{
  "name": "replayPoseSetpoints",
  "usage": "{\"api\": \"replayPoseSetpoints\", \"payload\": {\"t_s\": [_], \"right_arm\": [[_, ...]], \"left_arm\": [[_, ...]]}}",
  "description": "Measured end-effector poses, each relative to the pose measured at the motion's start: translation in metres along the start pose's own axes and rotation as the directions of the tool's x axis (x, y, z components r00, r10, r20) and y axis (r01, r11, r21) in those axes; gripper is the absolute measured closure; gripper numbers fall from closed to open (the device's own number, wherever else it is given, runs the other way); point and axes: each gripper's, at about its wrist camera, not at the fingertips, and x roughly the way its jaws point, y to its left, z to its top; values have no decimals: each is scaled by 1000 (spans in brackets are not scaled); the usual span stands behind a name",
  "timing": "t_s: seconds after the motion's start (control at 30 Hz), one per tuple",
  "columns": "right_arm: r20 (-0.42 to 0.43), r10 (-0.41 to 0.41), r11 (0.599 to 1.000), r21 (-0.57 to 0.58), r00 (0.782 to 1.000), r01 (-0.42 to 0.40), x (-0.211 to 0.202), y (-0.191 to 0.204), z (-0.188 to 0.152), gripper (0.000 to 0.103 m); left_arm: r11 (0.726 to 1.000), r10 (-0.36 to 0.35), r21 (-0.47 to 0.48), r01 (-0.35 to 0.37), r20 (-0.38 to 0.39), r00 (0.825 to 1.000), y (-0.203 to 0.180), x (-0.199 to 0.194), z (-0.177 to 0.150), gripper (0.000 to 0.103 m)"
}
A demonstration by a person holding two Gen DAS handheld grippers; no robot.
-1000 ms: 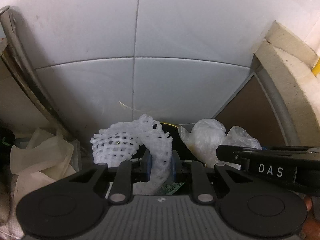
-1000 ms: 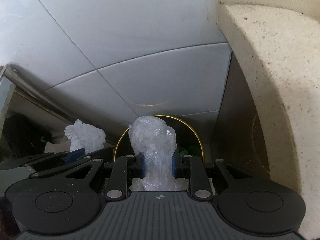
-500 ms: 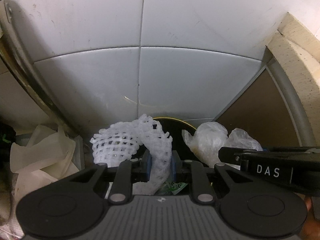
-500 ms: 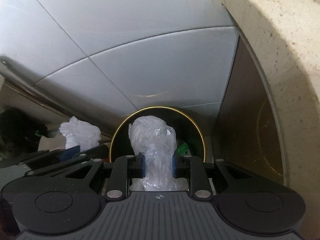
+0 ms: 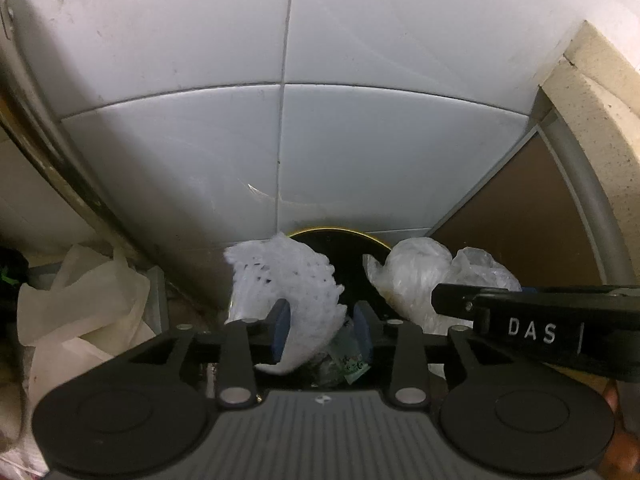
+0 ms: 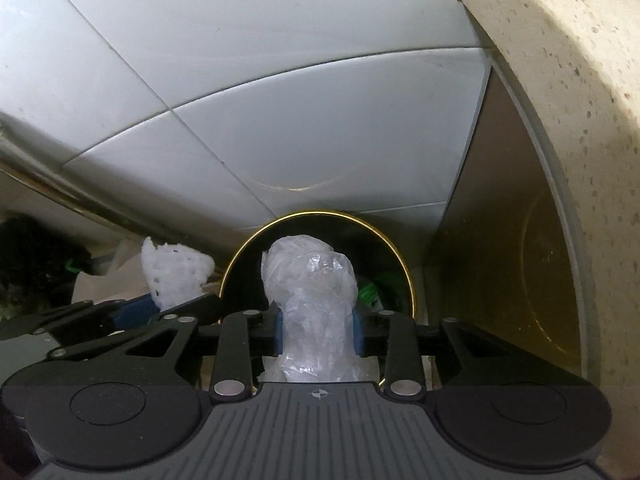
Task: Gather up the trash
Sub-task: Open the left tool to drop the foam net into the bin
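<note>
**Letting go over the bin**

Dropping is the step we judge ourselves to be in: both grippers point steeply down above the black bin (image 6: 394,258) with the gold rim, and both sets of jaws are opening. In our left gripper (image 5: 320,330) the white foam net (image 5: 288,280) sits between the blue pads, leaning on the left pad while a clear gap shows beside the right one, so the squeeze is off. In our right gripper (image 6: 318,330) the crumpled clear plastic bag (image 6: 310,276) fills the space between the pads and touches both; whether they press it any more we cannot tell.

Next, we think, the jaws need to spread wider so each piece falls free. The net hangs over the bin's left edge and may need nudging inward. Light plastic can cling to a pad, so a small shake may be called for.

Around us, grey-white tiles (image 5: 380,140) cover the surface beyond the bin. A speckled cream stone edge (image 6: 560,100) curves along the right, with a brown panel (image 5: 520,220) beneath it. A loose whitish bag (image 5: 80,300) lies at the left.
</note>
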Motion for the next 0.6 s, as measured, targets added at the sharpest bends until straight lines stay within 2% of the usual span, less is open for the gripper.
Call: {"api": "replayPoseSetpoints", "payload": {"t_s": [0.23,0.43,0.6], "right_arm": [[7,-7,1000,28,1000,7,-3,-6,1,61],[11,2,998,63,1000,-3,-4,-11,1,53],[21,9,997,71,1000,-10,-8,-11,1,50]], "left_arm": [[1000,-3,-3,3,-6,1000,2,-2,1,70],[1000,6,-14,-6,18,1000,4,-8,0,70],[1000,12,-17,-11,27,1000,4,-11,-1,69]]}}
